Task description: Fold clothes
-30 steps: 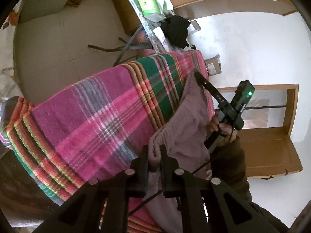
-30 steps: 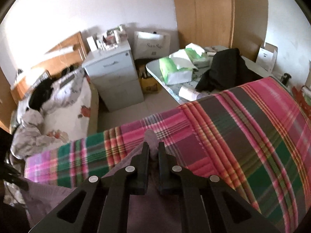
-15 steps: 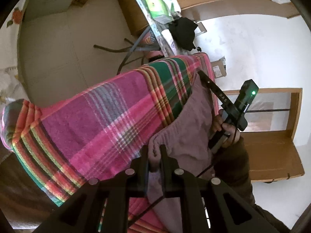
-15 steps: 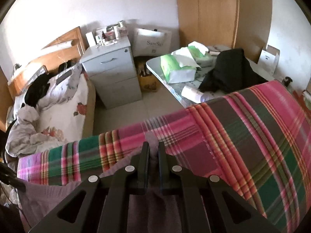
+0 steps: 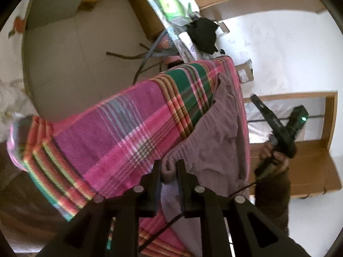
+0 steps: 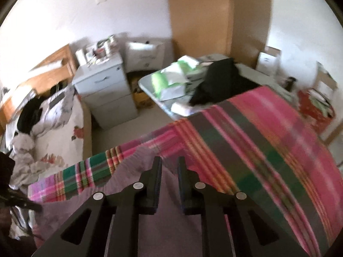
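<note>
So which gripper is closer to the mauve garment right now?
Left. The left gripper is clamped on the mauve garment's edge; the right gripper has opened and sits off its far corner, apparently released.

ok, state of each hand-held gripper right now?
Left hand-held gripper: shut on the mauve garment.
Right hand-held gripper: open, garment released.

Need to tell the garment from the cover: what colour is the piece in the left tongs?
Dusty mauve garment, plain and ribbed; clearest in the left wrist view.
</note>
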A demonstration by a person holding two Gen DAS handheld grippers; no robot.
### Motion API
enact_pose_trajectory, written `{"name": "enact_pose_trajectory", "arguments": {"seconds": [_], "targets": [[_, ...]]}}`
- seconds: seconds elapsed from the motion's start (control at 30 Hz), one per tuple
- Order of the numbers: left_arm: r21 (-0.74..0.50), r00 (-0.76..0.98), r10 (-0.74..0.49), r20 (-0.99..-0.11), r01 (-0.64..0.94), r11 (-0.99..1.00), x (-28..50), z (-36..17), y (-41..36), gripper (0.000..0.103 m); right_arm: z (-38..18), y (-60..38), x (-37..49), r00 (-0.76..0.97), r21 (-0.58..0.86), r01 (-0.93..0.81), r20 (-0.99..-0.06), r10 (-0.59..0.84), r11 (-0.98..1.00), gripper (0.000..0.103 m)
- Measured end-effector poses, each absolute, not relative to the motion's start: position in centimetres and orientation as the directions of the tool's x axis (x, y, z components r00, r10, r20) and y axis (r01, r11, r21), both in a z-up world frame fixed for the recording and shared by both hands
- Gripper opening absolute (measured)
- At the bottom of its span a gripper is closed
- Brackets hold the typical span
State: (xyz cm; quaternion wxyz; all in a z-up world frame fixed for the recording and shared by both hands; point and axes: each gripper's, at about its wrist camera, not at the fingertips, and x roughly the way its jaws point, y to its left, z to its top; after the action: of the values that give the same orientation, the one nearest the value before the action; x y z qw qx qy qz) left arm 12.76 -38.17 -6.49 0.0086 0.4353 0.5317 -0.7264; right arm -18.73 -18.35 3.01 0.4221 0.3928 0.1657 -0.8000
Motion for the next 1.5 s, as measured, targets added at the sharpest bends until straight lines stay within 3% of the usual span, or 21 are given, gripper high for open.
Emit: {"name": "enact_pose_trajectory", "arguments": {"seconds": [0.27,0.57,0.93,1.1,1.37,1.5], "targets": [[-0.71,-0.624,0.401,-0.671,0.385,-0.59,12.8,-1.0,-37.7,0.029,9.6,-7.2,-14.3,-0.488,0.009,0.709,-0.716,-0.5,-0.705,0.015],[-0.606,-0.563,0.425,-0.708,0.176,-0.776,9.1,6.2,-32.8,0.034,14.5,3.9,-8.3,-0.618,-0.073,0.589,-0.682,-0.39,-0.805,0.015],[-0.501,-0.391,0.516,-0.762,-0.148,-0.853,1.2,10.9,-19.6,0.034,13.9,18.4,-3.2,-0.686,-0.064,0.363,-0.694,-0.22,-0.929,0.015],[-0.449,-0.306,0.516,-0.8,-0.265,-0.853,-2.2,11.7,-13.1,0.034,10.9,24.0,-1.7,-0.666,-0.043,0.264,-0.731,-0.15,-0.963,0.015],[-0.4,-0.138,0.5,-0.855,-0.439,-0.805,-6.2,7.8,-2.2,0.034,6.1,32.9,0.8,-0.614,-0.021,0.098,-0.788,-0.044,-0.995,0.018],[-0.373,-0.108,0.46,-0.881,-0.441,-0.817,-7.9,5.2,0.9,0.034,3.8,35.2,0.8,-0.588,-0.006,0.061,-0.809,-0.031,-0.998,0.018]]}}
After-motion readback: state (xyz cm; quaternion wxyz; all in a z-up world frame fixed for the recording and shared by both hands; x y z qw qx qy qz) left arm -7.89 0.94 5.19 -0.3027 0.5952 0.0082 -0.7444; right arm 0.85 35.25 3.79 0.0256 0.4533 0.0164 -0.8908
